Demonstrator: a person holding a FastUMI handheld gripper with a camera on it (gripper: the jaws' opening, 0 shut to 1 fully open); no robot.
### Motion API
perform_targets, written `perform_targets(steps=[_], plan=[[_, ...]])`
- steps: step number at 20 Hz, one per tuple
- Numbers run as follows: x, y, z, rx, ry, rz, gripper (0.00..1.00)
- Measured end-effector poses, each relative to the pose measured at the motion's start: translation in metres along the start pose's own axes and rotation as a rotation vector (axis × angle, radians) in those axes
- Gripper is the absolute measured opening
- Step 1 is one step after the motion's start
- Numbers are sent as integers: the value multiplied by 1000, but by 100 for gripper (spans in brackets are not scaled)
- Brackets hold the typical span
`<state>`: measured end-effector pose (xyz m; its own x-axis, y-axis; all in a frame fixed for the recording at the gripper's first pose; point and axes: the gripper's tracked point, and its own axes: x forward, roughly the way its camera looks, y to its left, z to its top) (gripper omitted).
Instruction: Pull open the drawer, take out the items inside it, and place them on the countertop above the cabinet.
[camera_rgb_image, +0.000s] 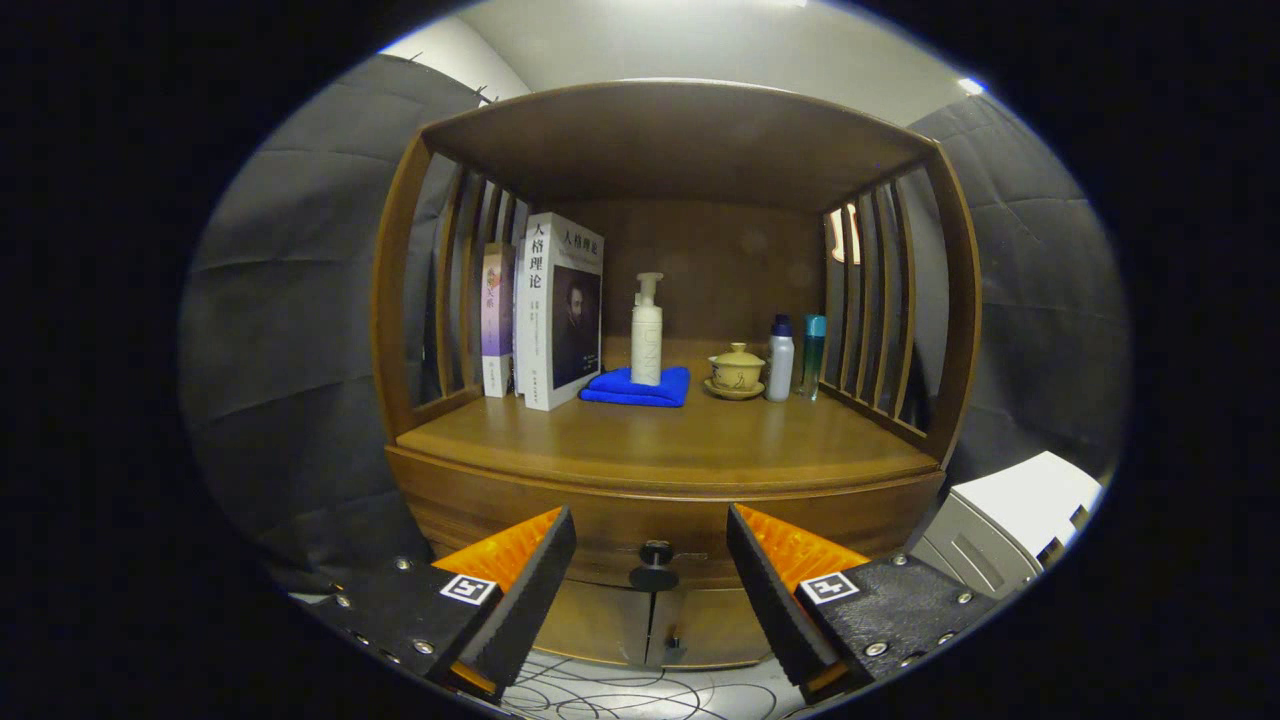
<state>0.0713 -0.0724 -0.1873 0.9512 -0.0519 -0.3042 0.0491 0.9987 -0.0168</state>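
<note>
Gripper wide open, empty, drawer knob ahead

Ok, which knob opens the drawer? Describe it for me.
On the wooden cabinet, under the countertop, runs the drawer front. Its dark round knob sits centred, between and just beyond the open gripper fingers. A smaller knob below belongs to the doors.

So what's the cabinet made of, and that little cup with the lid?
The cabinet looks like brown wood with a smooth, slightly shiny finish; faint grain shows. The lidded cup seems to be glazed pottery, yellowish and glossy, though that's a guess. The gripper is open, its fingers either side of the dark drawer knob.
</note>
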Motion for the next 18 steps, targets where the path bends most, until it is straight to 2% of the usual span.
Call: perform_targets(steps=[3,7,15,18], plan=[[18,-10,-2,5,-19,-40,94],[34,-8,-12,2,-56,-47,95],[55,6,-65,-24,32,-48,94],[60,3,-75,-12,53,-49,89]])
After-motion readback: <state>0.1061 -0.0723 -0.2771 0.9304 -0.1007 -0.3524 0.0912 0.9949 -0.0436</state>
